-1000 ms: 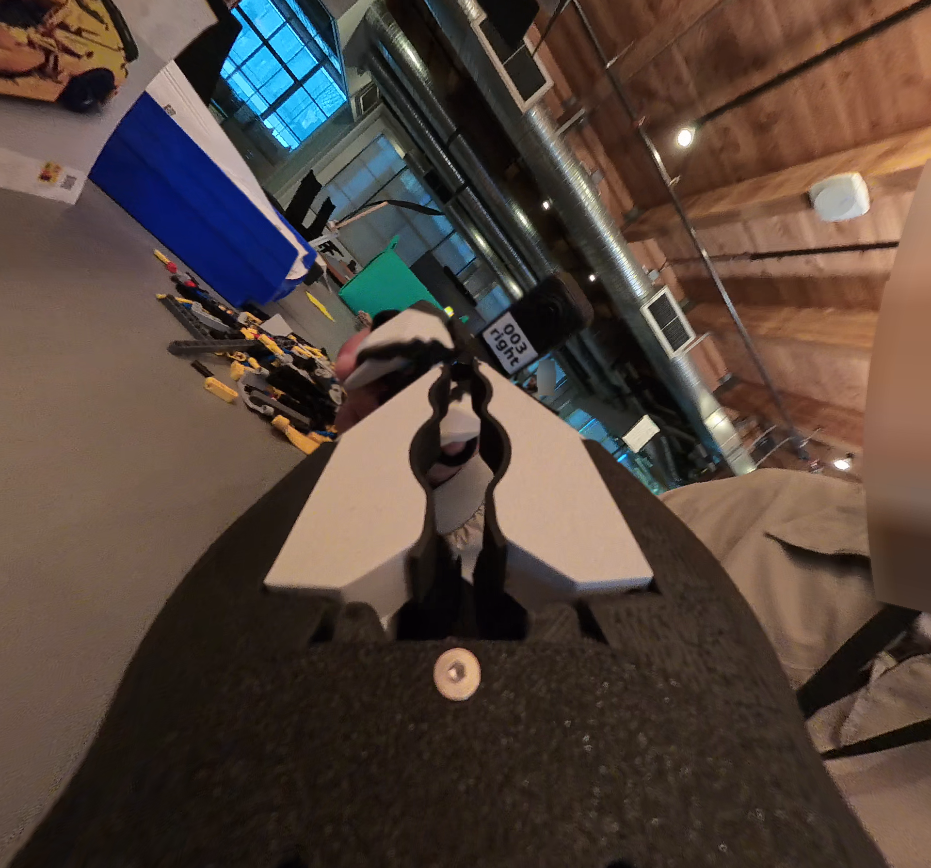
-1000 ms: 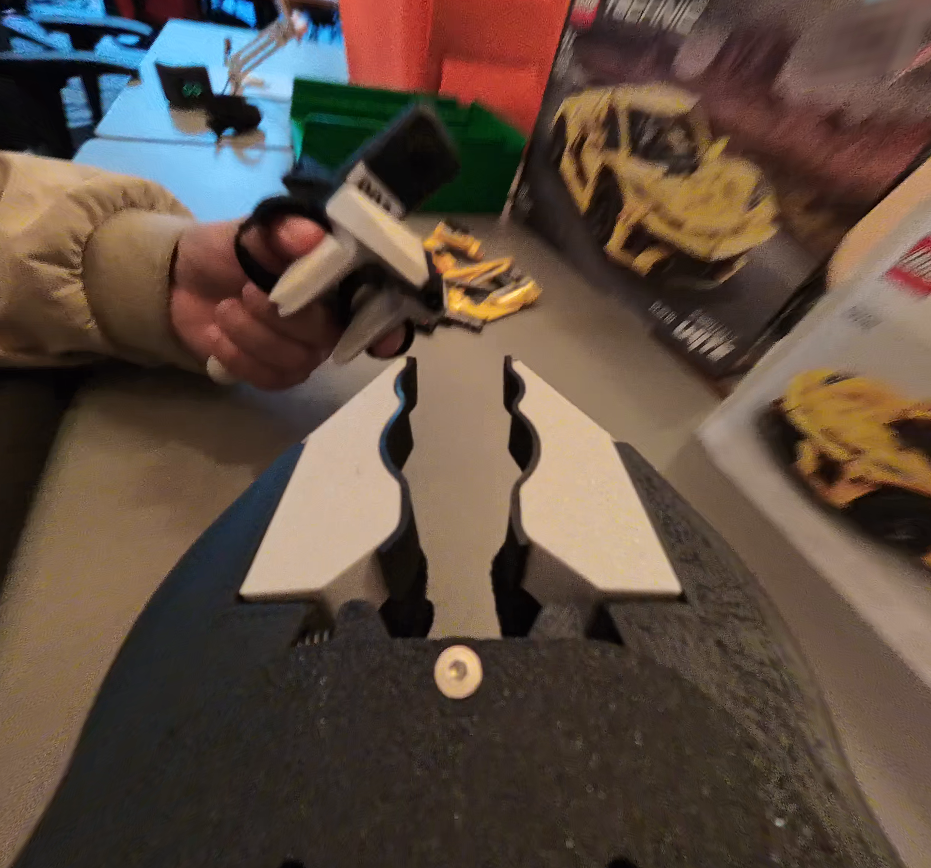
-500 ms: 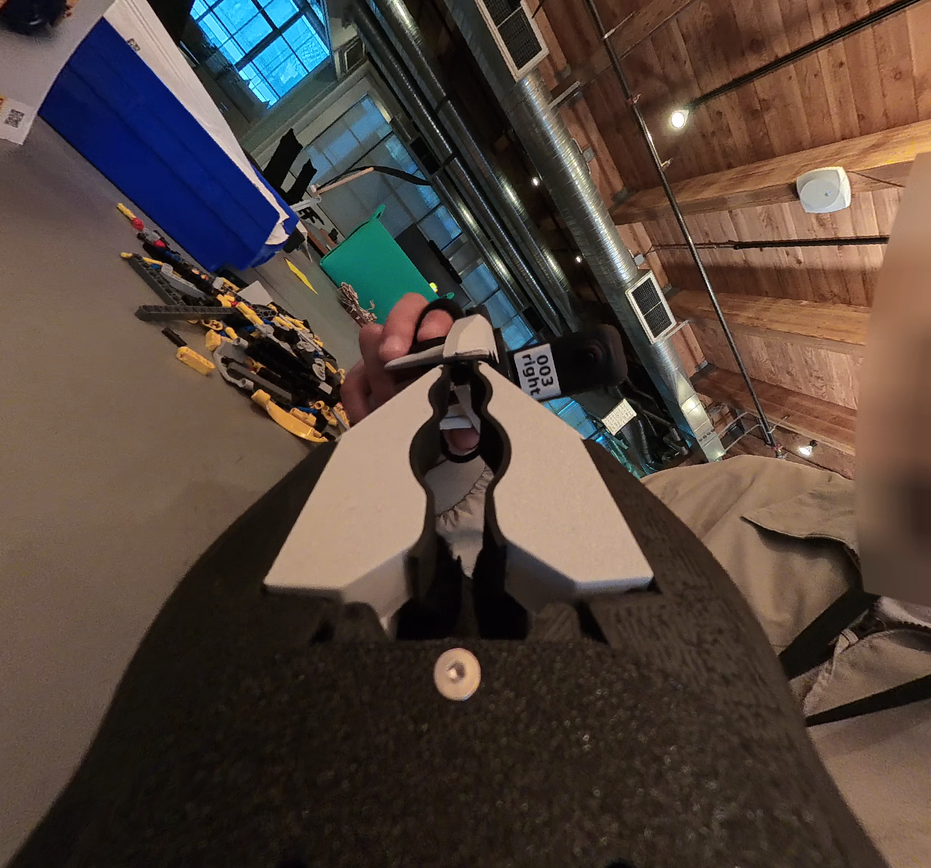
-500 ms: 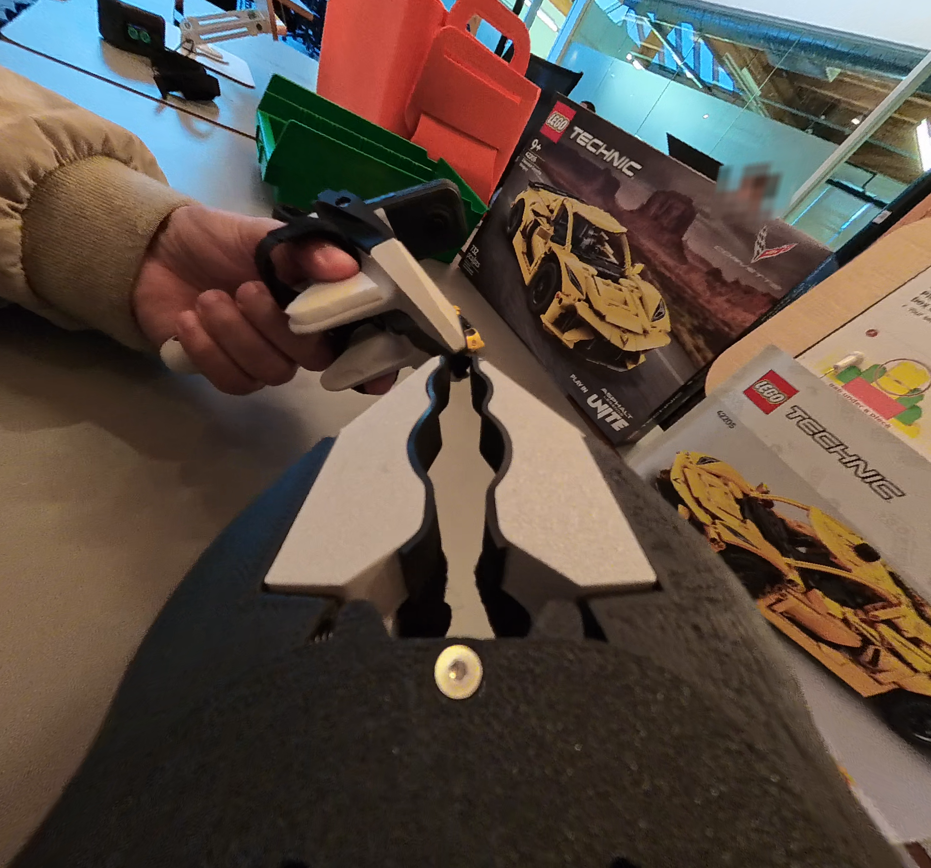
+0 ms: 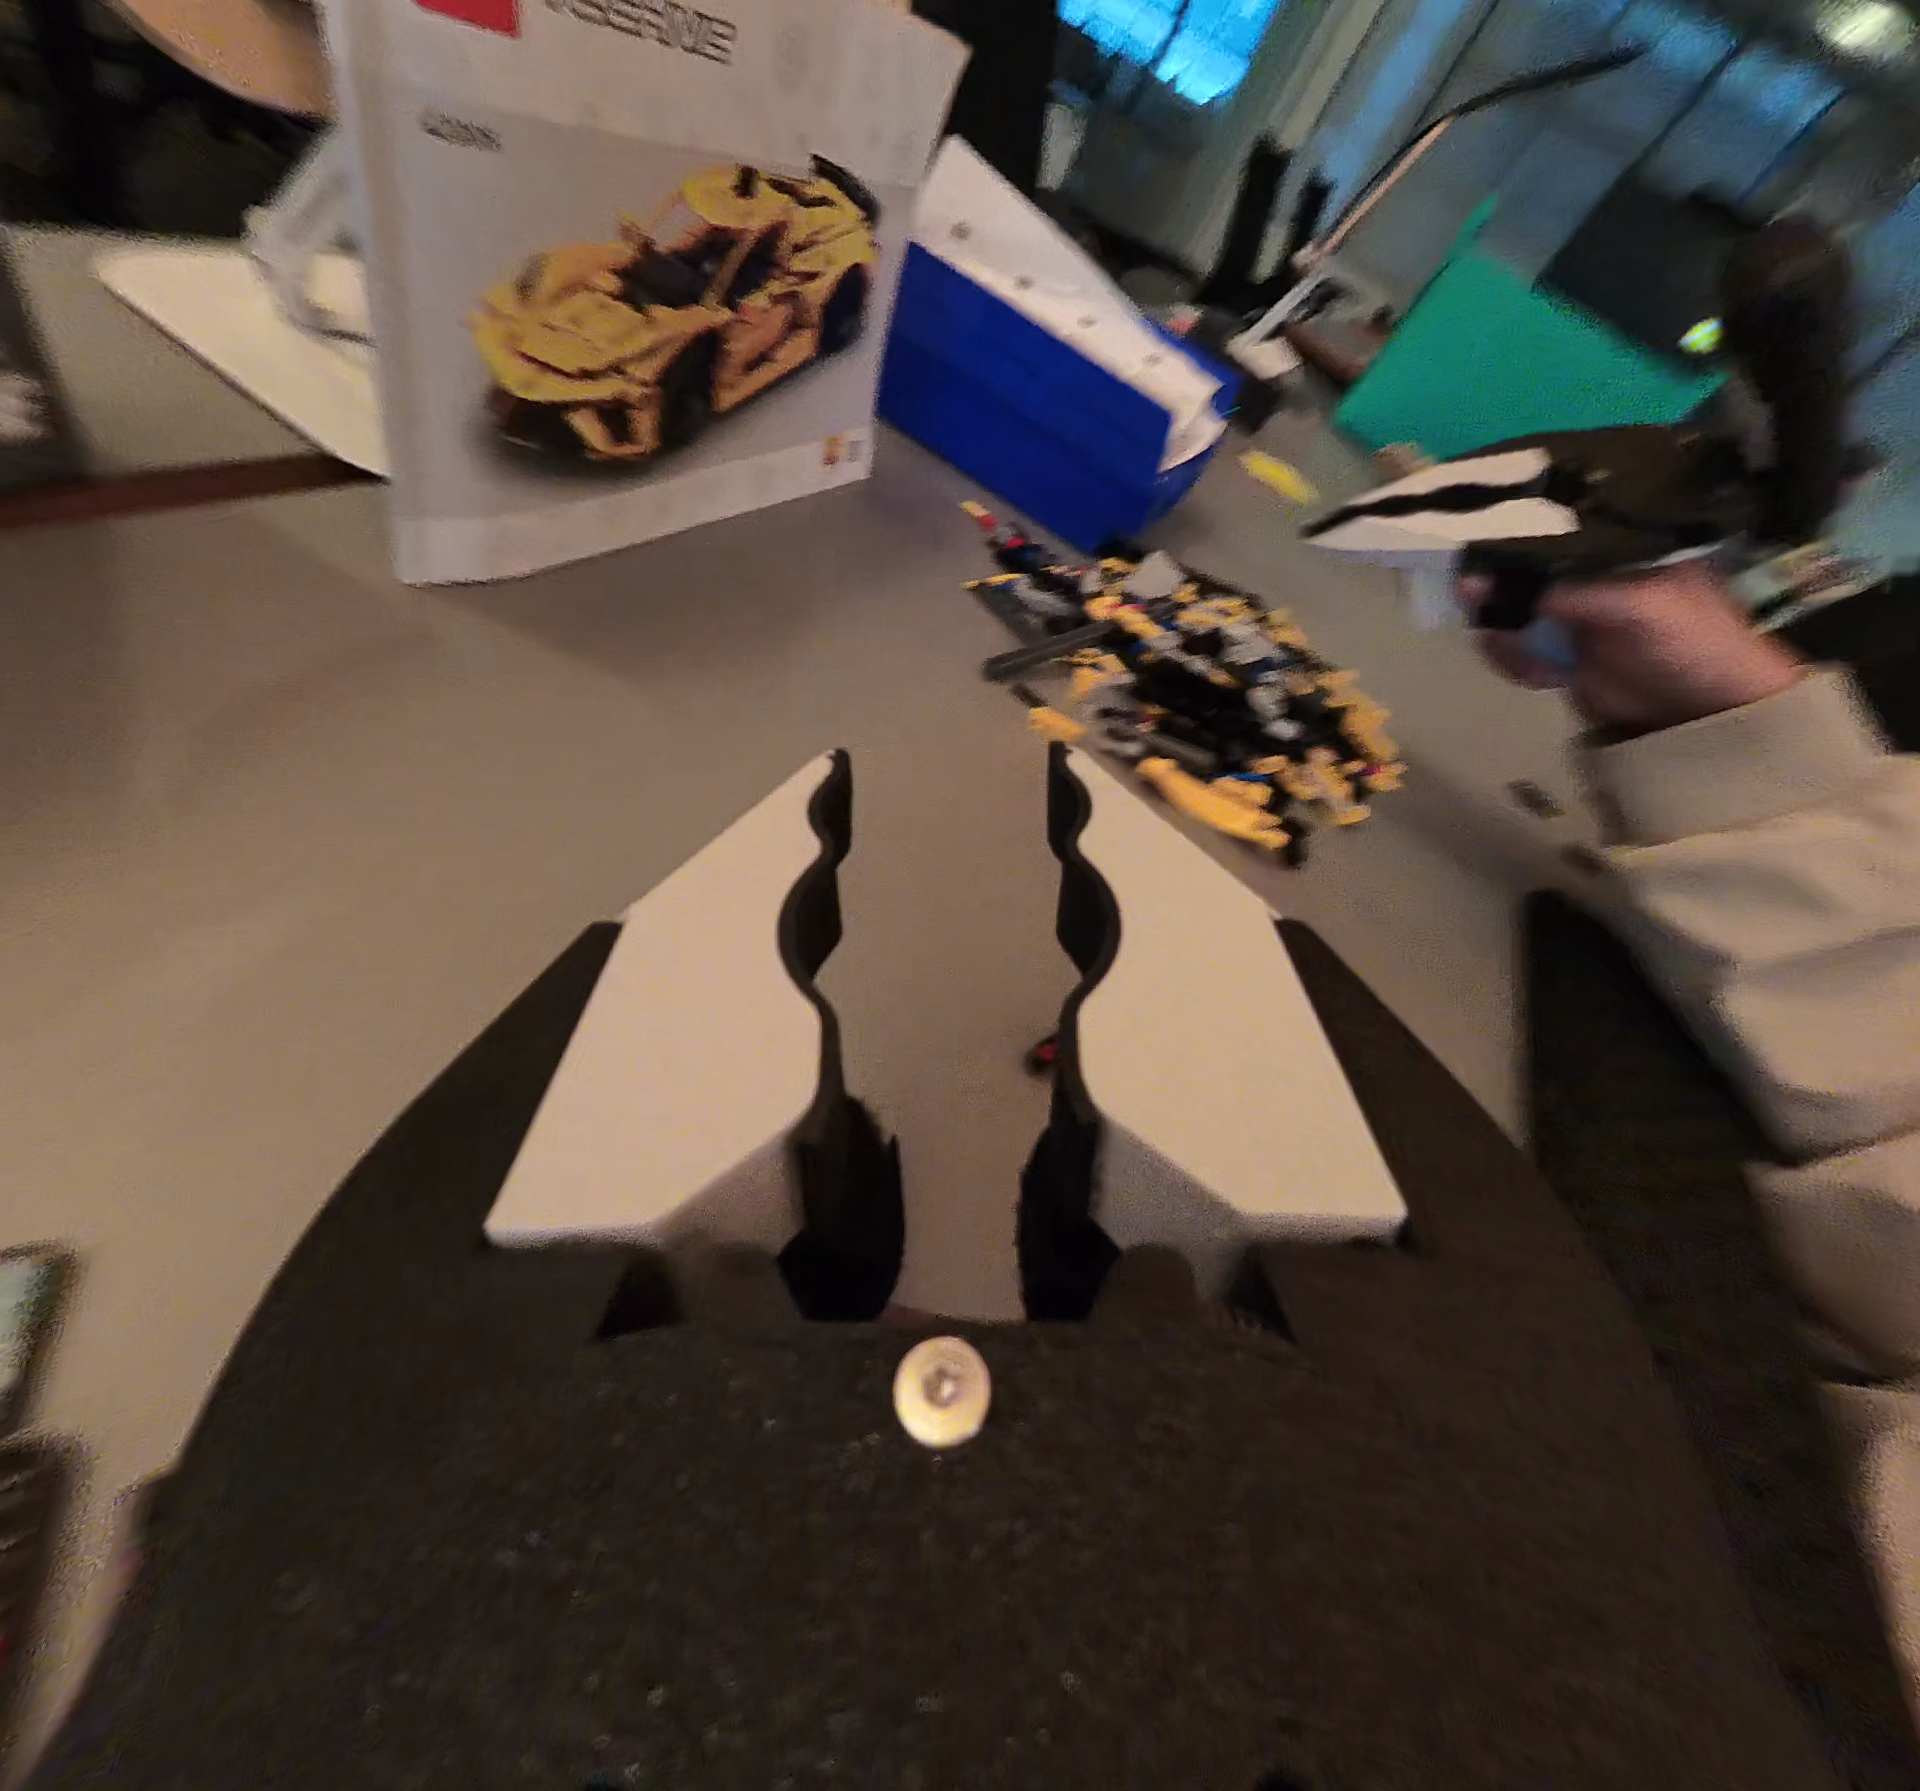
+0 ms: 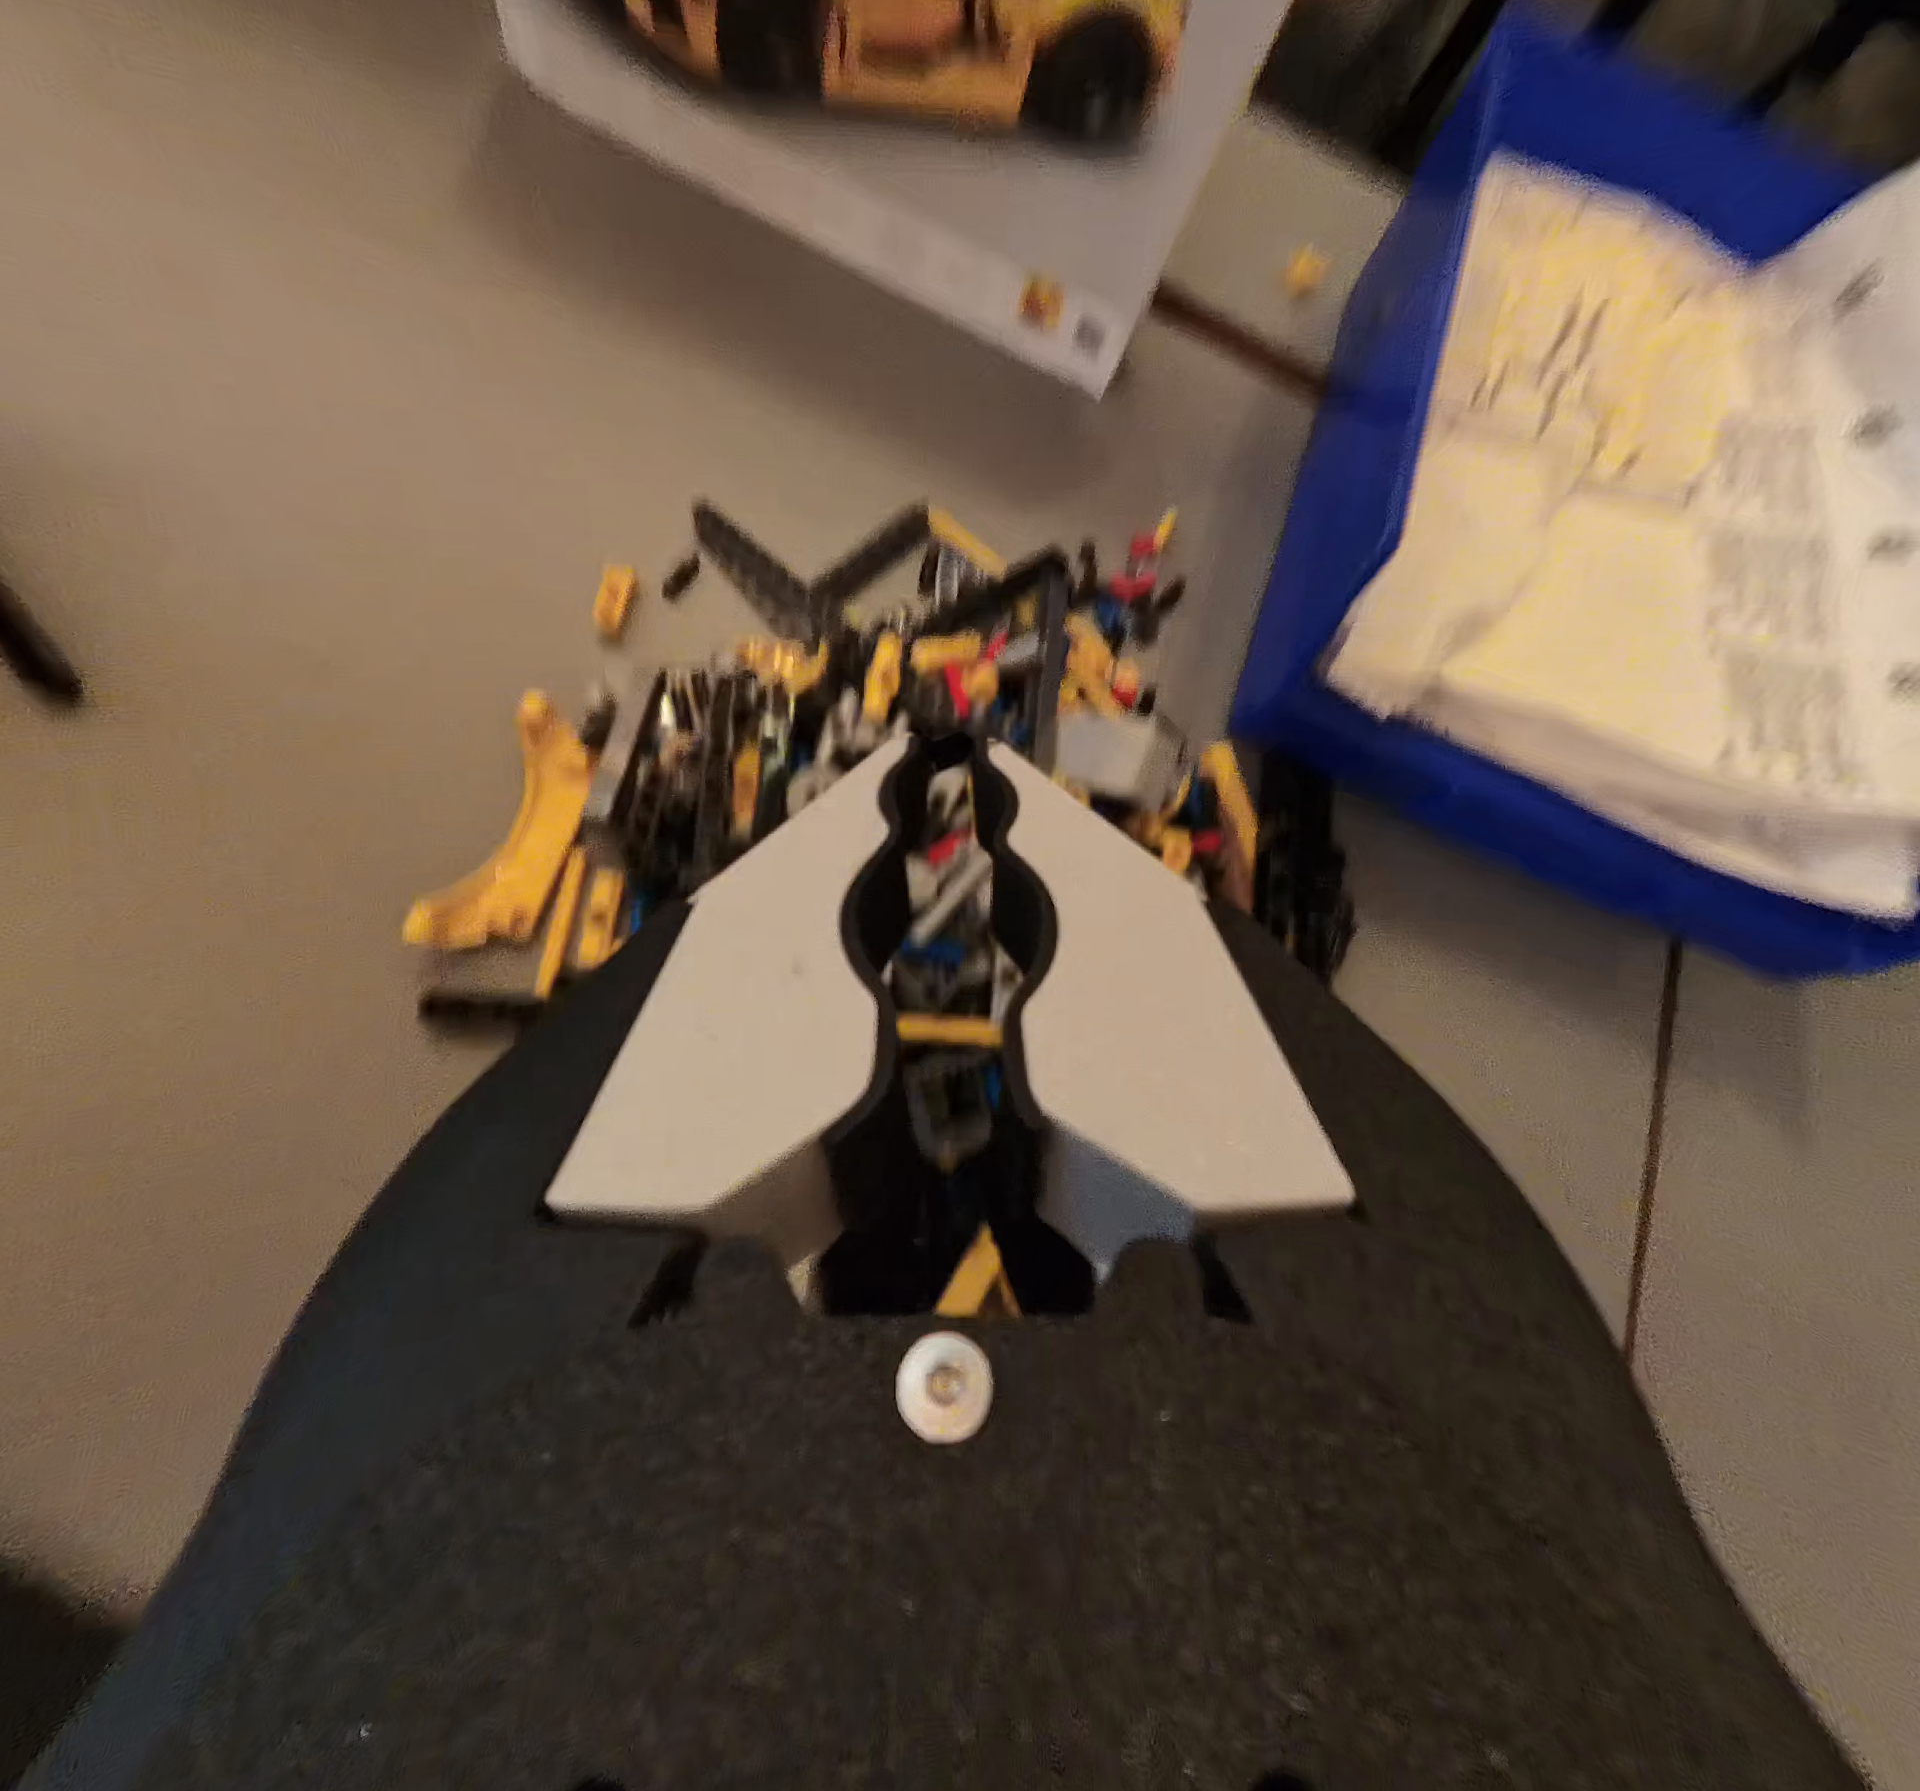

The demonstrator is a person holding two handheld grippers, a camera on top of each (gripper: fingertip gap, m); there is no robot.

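Note:
My left gripper [image 5: 948, 762] is open and empty, low over the grey table [image 5: 312, 806]. A small dark and red piece [image 5: 1043, 1055] lies by its right finger. A pile of yellow, black and grey toy bricks [image 5: 1195, 692] lies ahead to its right. My right gripper [image 6: 945, 742] is shut with nothing seen between its tips and hangs over the same pile [image 6: 727, 785]. In the left wrist view it [image 5: 1340, 523] shows at the right, held by a hand [image 5: 1642, 650] in a beige sleeve. Both views are blurred.
A grey booklet with a yellow car picture [image 5: 644, 287] stands behind the pile; it also shows in the right wrist view [image 6: 852, 79]. A blue bin [image 5: 1039, 401] holding white printed sheets [image 6: 1621, 546] stands right of the booklet. A green bin [image 5: 1507, 370] stands farther back. My hands' fingertips stand some 30 cm from each other.
My left gripper has opened and swung down from pointing at the ceiling to the table. My right gripper closed and swung from beside the left gripper to above the brick pile.

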